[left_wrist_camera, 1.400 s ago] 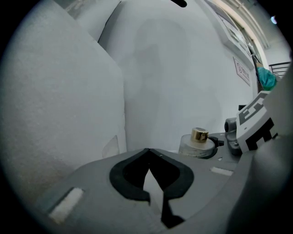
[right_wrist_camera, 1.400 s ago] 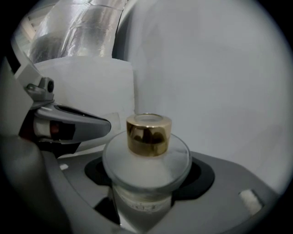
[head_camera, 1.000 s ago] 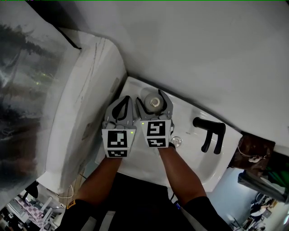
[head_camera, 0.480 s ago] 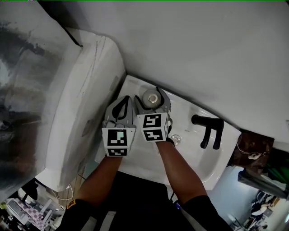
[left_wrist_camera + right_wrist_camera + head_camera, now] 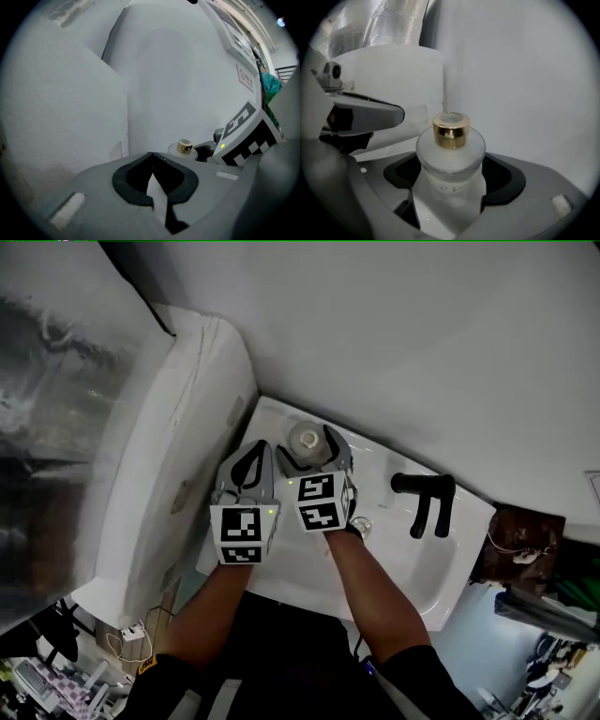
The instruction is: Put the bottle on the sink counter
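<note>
A frosted glass bottle (image 5: pixel 307 440) with a gold cap stands upright on the back left corner of the white sink counter (image 5: pixel 274 414). My right gripper (image 5: pixel 308 437) reaches round it. Its jaws are opening, with the bottle (image 5: pixel 450 154) between them and a dark gap beside its body. My left gripper (image 5: pixel 256 452) hovers close beside it on the left, jaws shut with nothing in them. From the left gripper view the bottle's cap (image 5: pixel 184 146) shows just past the closed tips.
A black faucet (image 5: pixel 427 500) stands on the counter's right back edge. The drain (image 5: pixel 363 530) lies in the basin under my right wrist. A tall white fixture (image 5: pixel 178 456) borders the sink on the left and a plain wall (image 5: pixel 422 352) runs close behind.
The right gripper's jaws have spread wider round the bottle. Both grippers sit a little nearer the back corner in the picture. The left gripper stays shut.
</note>
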Demonstrator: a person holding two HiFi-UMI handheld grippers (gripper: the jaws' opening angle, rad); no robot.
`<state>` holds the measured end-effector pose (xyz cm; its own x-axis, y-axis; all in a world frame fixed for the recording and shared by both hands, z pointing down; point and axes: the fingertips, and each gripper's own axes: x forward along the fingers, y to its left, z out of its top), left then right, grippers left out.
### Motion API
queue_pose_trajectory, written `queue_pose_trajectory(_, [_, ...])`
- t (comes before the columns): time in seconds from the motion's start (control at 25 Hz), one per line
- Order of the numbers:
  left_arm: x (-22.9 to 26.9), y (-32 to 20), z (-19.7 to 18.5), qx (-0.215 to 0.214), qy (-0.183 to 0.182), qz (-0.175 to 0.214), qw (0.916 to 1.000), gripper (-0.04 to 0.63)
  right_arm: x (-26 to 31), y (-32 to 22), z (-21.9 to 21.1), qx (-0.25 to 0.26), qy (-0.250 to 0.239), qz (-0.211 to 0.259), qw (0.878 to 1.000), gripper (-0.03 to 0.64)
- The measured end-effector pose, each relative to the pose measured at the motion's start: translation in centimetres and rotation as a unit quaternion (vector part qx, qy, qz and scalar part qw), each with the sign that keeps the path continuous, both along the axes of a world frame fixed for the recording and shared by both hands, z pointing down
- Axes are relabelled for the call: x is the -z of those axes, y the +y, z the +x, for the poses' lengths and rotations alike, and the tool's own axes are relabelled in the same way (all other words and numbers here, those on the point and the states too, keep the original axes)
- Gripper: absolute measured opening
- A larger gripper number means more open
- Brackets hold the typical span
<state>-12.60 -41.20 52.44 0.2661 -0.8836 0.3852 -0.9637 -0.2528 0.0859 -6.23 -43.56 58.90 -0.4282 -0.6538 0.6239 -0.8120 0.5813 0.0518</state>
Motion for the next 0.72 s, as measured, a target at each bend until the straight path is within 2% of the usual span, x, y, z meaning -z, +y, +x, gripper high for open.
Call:
queue_pose_trajectory(0.2, [1.2, 0.9, 0.9, -0.005, 0.000, 0.009, 0.9999, 0.000, 1.7, 1.3, 1.3, -0.015, -0.011, 0.012, 1.000, 0.398])
queue_pose_trajectory(0.32, [2.1, 1.7, 1.5, -0.009, -0.002, 0.015, 0.9998, 0.000, 2.9, 2.6, 2.1, -0.022, -0.013, 0.022, 0.999, 0.360])
queue_pose_trajectory(0.56, [3.1, 4.2, 2.4, -0.013, -0.008, 0.021, 0.9997, 0.000, 5.0, 5.6, 4.0, -0.042, -0.016, 0.037, 0.998, 0.174])
queue_pose_trajectory(0.72, [4.1, 6.2, 3.2, -0.013, -0.006, 0.021, 0.9997, 0.000, 7.2, 7.6, 5.1, -0.052, -0.023, 0.060, 0.997, 0.095])
